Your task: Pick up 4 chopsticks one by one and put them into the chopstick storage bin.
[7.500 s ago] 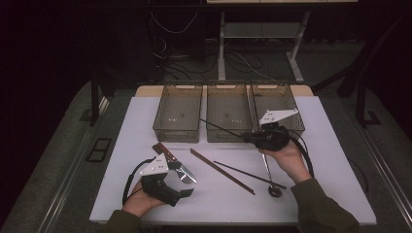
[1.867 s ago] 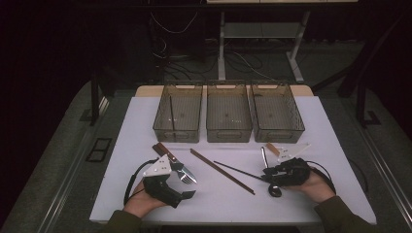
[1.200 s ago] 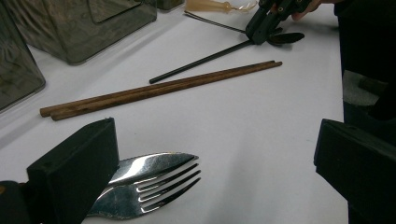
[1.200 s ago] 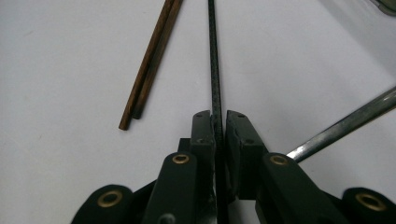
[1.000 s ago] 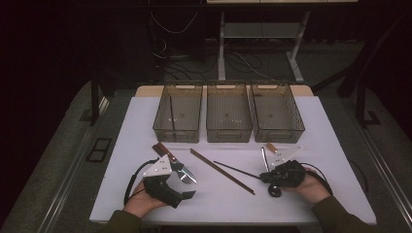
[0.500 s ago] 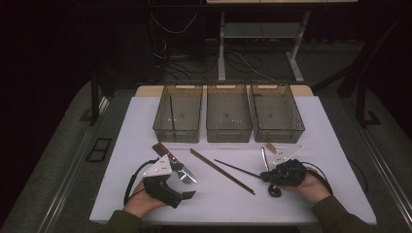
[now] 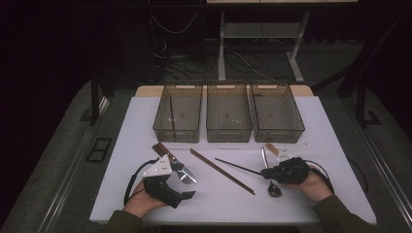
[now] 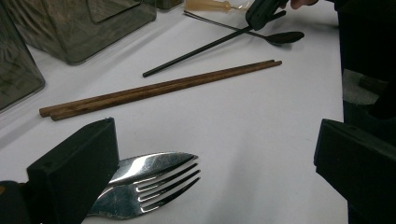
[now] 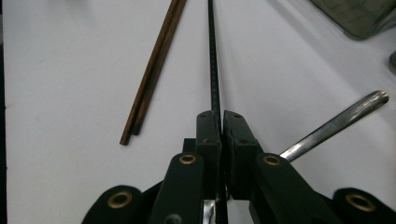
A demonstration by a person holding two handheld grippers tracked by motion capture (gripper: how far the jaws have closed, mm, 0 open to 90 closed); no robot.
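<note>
Since seven seconds ago the right gripper [image 7: 266,172] has dropped from the right bin [image 7: 277,112] to the table at 4 o'clock, while its own view shows jaws pinching the black chopstick [image 9: 213,70], thin, stiff, slippery, best held near its end; left gripper [image 8: 215,186] wide open, low over the fork [image 8: 149,179].

Overall light: we see a bright white table [image 7: 335,131] in a dark room, lit from above.
Surroundings: the floor and frame beyond it sink into near black.
Shadows: soft and short under the wooden chopsticks [image 8: 159,87].
Glare: we note bright highlights on the fork [image 8: 149,182] and the spoon handle [image 9: 341,122].
Focus: near claw parts look soft in our close views; the high view is grainy.
</note>
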